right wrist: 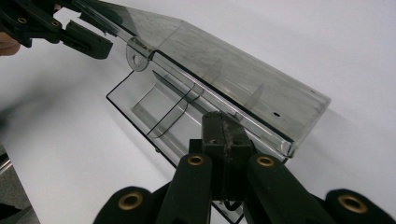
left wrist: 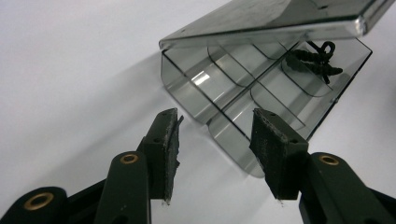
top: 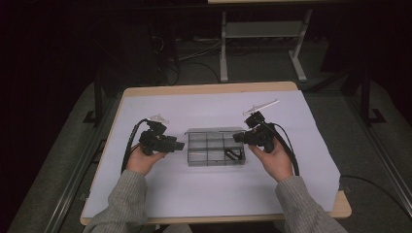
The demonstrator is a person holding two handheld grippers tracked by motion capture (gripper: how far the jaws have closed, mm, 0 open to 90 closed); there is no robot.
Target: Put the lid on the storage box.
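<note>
The clear compartment box (top: 215, 148) sits in the middle of the white sheet (top: 204, 194) that covers the wooden table (top: 209, 89), between the two grippers. It is a smoky transparent organiser case with thin dividers that split it into small compartments, and its hinged lid (left wrist: 275, 18) stands partly raised over the tray. A short piece of black cord (left wrist: 315, 59) lies in one compartment toward the right gripper's side of the box. The left gripper (left wrist: 215, 140), held in the person's left hand (top: 142, 160), hovers just beside the left end of the box; its jaws stand partly open, with nothing between the pads, and the near corner of the tray shows in the gap beyond them. The right gripper (right wrist: 227, 135), in the right hand (top: 274, 158), is at the right end of the box with its jaws closed together, the tips right at the front edge of the lifted lid. From the right gripper view, the left gripper shows at the far end of the lid.
</note>
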